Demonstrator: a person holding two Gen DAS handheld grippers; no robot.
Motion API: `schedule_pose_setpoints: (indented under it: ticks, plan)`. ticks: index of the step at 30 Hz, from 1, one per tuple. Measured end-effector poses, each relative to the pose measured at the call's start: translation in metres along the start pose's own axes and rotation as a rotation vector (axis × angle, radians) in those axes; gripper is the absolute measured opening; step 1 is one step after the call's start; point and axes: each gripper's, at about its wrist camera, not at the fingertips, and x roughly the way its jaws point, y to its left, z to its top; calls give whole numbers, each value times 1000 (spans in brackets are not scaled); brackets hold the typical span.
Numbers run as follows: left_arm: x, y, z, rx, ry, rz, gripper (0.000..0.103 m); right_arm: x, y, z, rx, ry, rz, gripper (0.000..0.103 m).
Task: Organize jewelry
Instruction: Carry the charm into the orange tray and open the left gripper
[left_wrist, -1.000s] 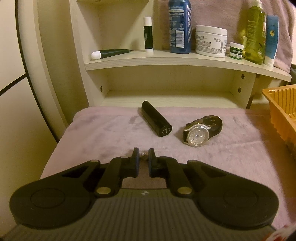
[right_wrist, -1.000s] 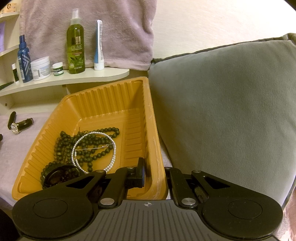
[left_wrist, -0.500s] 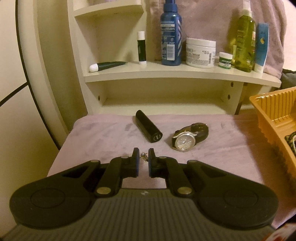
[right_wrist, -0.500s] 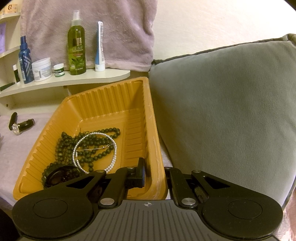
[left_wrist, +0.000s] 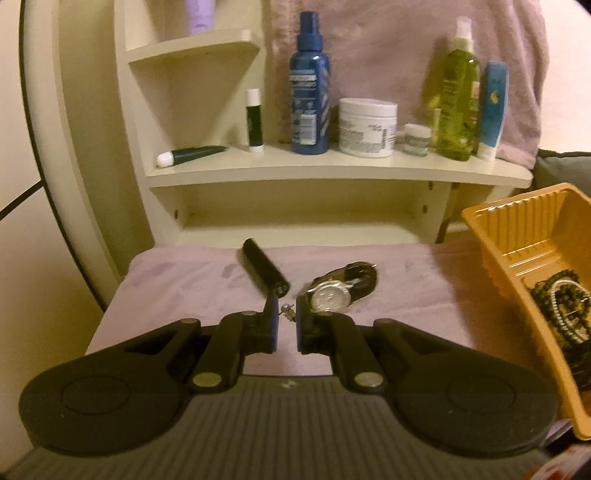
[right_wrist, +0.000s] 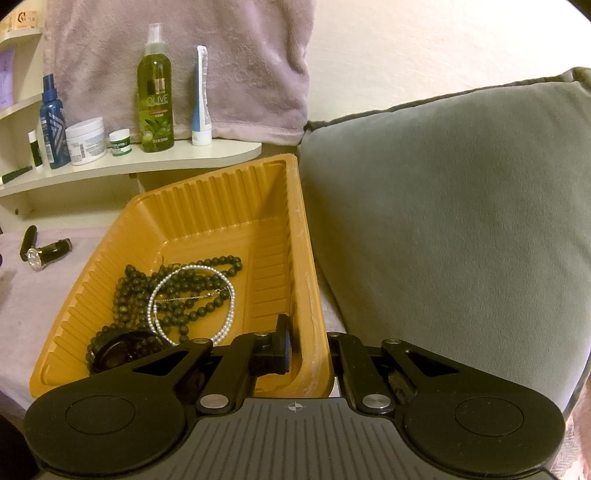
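My left hand-held gripper (left_wrist: 287, 322) pinches small earring (left_wrist: 287, 311); right hand-held gripper (right_wrist: 308, 347) clamps tray (right_wrist: 236, 192) rim. Beads (right_wrist: 192, 291) already inside; watch (left_wrist: 332, 297) mid-frame still out.

The left claw (left_wrist: 287, 314), pinching a small earring (left_wrist: 287, 310), now rides higher and nearer the orange tray (left_wrist: 491, 236).
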Motion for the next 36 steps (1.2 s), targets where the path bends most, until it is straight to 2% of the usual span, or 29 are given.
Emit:
schedule_pose_setpoints:
  ticks: [7, 16, 20, 25, 36]
  plan:
    - [-13, -26, 7, 35, -17, -96, 8, 0, 0, 0, 2, 0, -1, 7]
    - [-37, -88, 9, 106, -30, -322, 8, 0, 0, 0, 6, 0, 0, 7]
    - [-45, -114, 6, 151, -31, -392, 8, 0, 0, 0, 8, 0, 1, 7]
    - [-48, -135, 2, 197, -20, -444, 8, 0, -1, 0, 12, 1, 3, 7]
    - [-42, -150, -2, 220, 13, -479, 8, 1, -1, 0, 16, 3, 4, 7]
